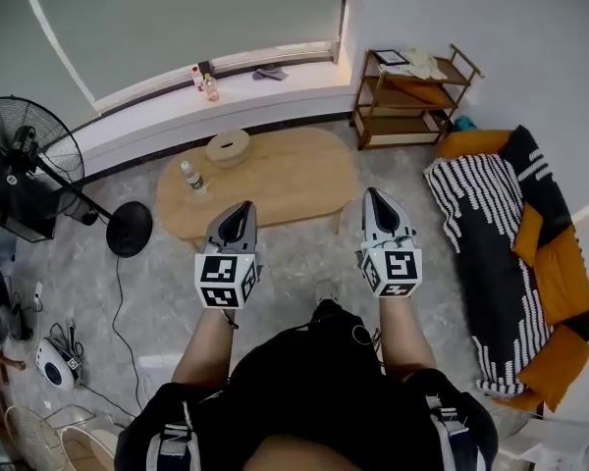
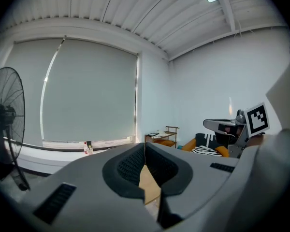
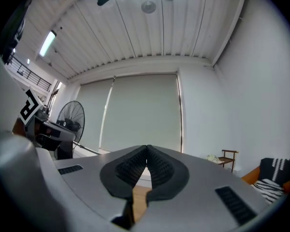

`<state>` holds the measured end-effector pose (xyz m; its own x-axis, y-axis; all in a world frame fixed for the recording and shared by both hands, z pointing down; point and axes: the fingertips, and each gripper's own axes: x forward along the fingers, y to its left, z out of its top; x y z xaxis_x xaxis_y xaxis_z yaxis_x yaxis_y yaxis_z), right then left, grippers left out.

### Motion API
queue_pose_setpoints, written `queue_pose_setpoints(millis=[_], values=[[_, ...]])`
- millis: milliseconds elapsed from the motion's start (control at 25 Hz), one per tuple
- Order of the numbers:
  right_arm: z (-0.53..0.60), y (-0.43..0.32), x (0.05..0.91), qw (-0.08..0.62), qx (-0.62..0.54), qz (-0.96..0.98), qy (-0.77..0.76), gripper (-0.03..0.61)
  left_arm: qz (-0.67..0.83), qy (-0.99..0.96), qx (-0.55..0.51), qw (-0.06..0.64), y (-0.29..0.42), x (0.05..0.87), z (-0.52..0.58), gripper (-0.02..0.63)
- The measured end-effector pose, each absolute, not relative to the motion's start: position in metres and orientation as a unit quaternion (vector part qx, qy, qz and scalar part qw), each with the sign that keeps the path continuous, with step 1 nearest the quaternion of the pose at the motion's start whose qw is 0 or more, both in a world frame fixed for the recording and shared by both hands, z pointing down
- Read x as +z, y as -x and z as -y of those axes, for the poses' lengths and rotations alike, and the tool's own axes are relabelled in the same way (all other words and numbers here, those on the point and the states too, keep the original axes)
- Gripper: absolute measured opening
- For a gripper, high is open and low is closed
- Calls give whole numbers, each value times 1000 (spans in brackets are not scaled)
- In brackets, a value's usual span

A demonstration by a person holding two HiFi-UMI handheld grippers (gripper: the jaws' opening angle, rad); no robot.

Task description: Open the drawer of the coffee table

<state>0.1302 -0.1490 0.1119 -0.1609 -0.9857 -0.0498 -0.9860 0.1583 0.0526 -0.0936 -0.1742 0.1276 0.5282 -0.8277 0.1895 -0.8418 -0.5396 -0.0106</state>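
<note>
The left gripper (image 1: 242, 206) and right gripper (image 1: 372, 194) are hanging closed and empty. The coffee table (image 1: 280, 177) is sitting just ahead, lower down.

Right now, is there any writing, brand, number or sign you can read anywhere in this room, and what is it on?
No text can be read in any view.
Bottle on the coffee table: label too small to read.
Bottles on the windowsill: labels too small to read.
Left marker cube and right marker cube: black-and-white square patterns, no words.
</note>
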Motion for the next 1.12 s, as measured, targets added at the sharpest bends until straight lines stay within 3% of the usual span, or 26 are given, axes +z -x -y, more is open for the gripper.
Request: queue_pose_setpoints(millis=[360,880,1120], values=[[313,-227,127,-13,3,-809,588,15,517,-846,112,61,-3,138,300,23],[400,-190,189,-72,-45,-856,509,15,592,-784,132,133,48,197,344,23],[404,-177,250,-128,-62,-862,486,15,550,-806,126,180,54,260,339,23]])
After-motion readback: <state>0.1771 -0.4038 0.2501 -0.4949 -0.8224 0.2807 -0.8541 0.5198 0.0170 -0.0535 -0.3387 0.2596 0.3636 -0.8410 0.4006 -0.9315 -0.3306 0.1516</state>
